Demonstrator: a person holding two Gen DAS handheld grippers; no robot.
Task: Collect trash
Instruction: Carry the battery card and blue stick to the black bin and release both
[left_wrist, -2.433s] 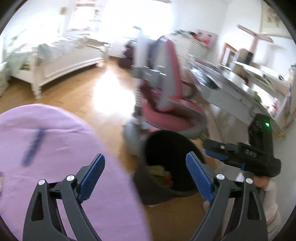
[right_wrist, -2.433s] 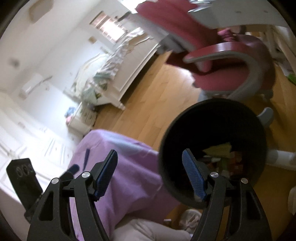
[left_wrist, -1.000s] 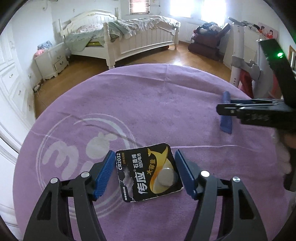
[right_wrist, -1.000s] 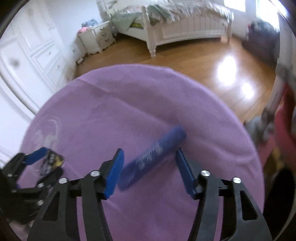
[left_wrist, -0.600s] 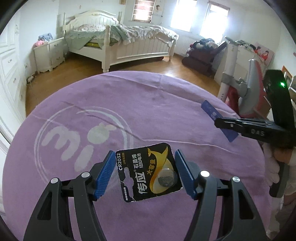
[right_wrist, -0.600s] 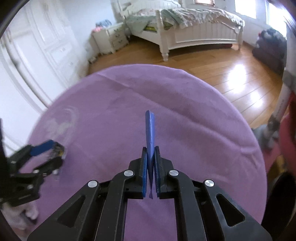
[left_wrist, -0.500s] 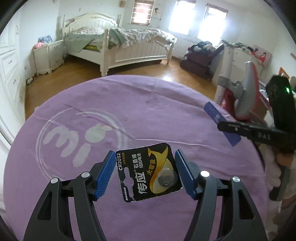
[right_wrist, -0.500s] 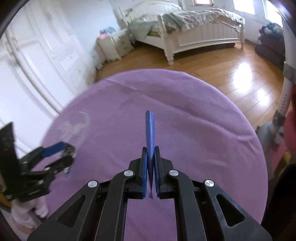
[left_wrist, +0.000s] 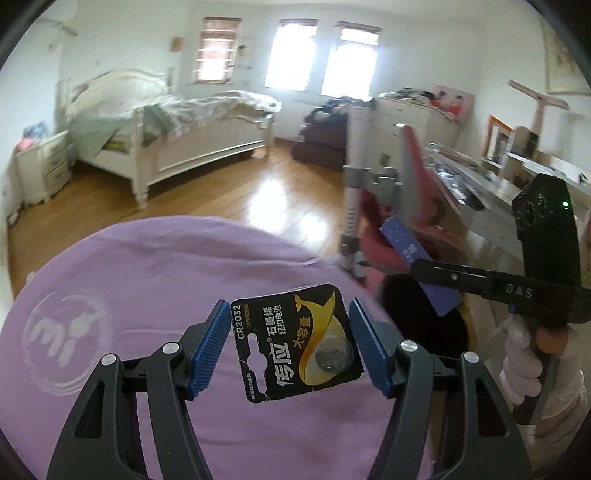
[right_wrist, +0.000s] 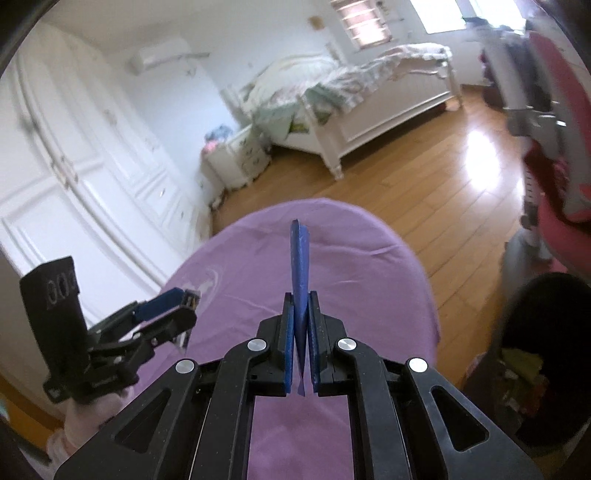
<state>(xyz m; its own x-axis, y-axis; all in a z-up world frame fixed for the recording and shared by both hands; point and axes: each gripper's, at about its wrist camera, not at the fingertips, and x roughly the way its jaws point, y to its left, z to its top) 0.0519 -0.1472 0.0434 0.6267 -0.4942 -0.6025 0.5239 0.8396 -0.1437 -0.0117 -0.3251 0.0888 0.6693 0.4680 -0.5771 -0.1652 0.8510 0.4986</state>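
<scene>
My left gripper (left_wrist: 288, 343) is shut on a black and gold CR2032 battery card (left_wrist: 295, 341) and holds it up above the round purple table (left_wrist: 147, 288). My right gripper (right_wrist: 301, 325) is shut on a flat blue wrapper (right_wrist: 300, 266) held edge-on; the wrapper also shows in the left wrist view (left_wrist: 417, 262). A black trash bin (right_wrist: 532, 362) with trash inside stands on the floor right of the table; in the left wrist view it (left_wrist: 424, 317) sits under the right gripper. The left gripper appears in the right wrist view (right_wrist: 173, 306) at lower left.
A pink and grey desk chair (left_wrist: 410, 206) stands beyond the bin, with a cluttered desk (left_wrist: 480, 199) to its right. A white bed (left_wrist: 177, 133) and nightstand (left_wrist: 40, 166) stand across the wooden floor (left_wrist: 258, 199). White wardrobes (right_wrist: 74, 184) line the left wall.
Both grippers have lifted and swung right toward the bin, each still holding its item. The table has dropped lower in both views and the bin has come into view.
</scene>
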